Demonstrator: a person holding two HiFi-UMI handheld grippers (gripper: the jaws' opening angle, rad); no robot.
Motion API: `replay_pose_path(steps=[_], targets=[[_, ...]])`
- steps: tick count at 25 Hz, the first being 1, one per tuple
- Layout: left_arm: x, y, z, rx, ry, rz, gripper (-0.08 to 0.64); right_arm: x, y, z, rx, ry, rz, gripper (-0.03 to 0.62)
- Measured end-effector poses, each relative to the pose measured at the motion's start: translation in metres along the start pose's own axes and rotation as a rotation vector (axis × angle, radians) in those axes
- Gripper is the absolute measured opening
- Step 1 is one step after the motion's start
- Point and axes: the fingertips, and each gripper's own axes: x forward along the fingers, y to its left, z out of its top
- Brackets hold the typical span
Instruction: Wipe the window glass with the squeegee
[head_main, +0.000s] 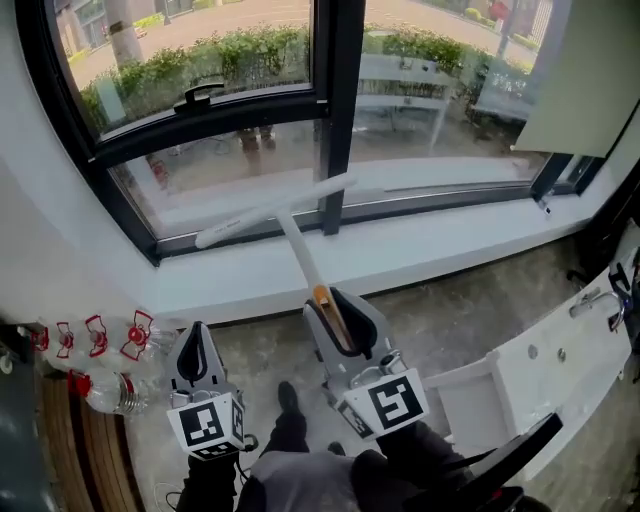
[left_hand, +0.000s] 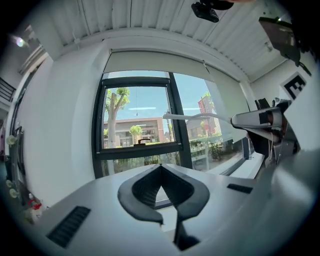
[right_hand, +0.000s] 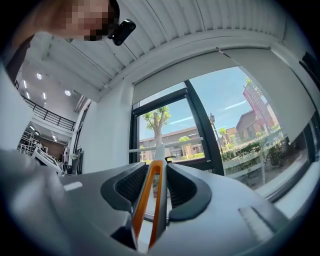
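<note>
Right tool (head_main: 335, 300) is clamped on the squeegee (head_main: 298, 250). In the right gripper view the orange loop handle (right_hand: 149, 197) stands between the two dark pads (right_hand: 182, 187), both pressed against it. The white shaft runs from the jaws away toward the window, ending in a long white blade (head_main: 270, 210). The blade lies slanted across the bottom of the window glass (head_main: 230, 155): its left end is low by the bottom frame, and its right end is higher and crosses the black centre mullion (head_main: 335, 110). Can't tell if the blade edge actually touches the glass.

Left tool (head_main: 197, 332) hangs lower and to the left of the right one, apart from it. Its jaws are closed tip to tip with nothing between them, as the left gripper view shows (left_hand: 160, 167). That view also catches the right tool (left_hand: 262, 120) off to the right, with the squeegee (left_hand: 195, 116) reaching out toward the window.

A white sill (head_main: 420, 250) runs under the window. A black latch (head_main: 200, 95) sits on the left sash. Clear bottles with red labels (head_main: 100, 340) lie on the floor at the left, near the left tool. A white shelf unit (head_main: 560, 360) is at the right. The person's dark shoe (head_main: 288, 398) shows between the tools.
</note>
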Motion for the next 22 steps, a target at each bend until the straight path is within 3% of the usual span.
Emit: replay_pose_path(steps=[5, 10, 22], targets=[[0.091, 0.042, 0.025, -0.014, -0.067, -0.003, -0.002, 0.098, -0.031, 0.000, -0.019, -0.007, -0.037, 0.130], [0.149, 0.075, 0.039, -0.017, -0.084, 0.005, -0.002, 0.162, -0.046, 0.009, -0.028, -0.010, -0.059, 0.130], [0.263, 0.077, 0.064, 0.017, -0.104, 0.005, -0.002, 0.267, -0.105, 0.036, -0.088, -0.109, -0.070, 0.130]])
